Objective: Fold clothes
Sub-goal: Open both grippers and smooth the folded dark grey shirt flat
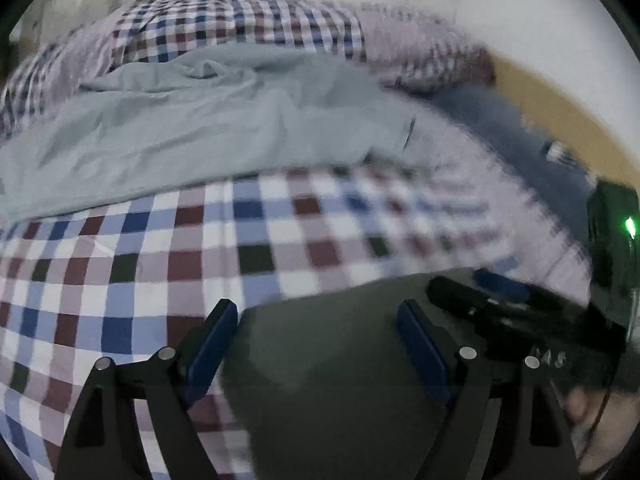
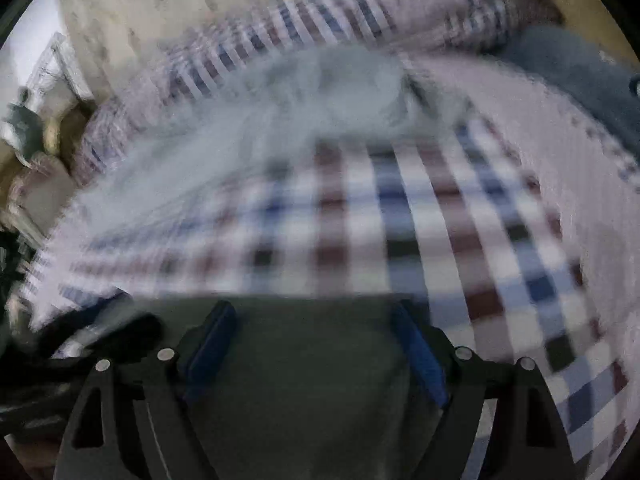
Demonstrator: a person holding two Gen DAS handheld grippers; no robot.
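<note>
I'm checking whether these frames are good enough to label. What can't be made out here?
- Dark grey-green garment: its near part is cut off by the bottom edge in both wrist views, so its type is unclear.
- Right wrist view: motion blur smears the light grey garment and checkered bedsheet.
- Right gripper: whether the fingers touch cloth is unclear.
- Left wrist view: the dark blue item at right is blurred.

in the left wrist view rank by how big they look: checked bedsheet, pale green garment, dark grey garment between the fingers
1. Checked bedsheet, largest.
2. Pale green garment.
3. Dark grey garment, though it is nearest the camera and partly hidden by the left gripper, so unsure.
</note>
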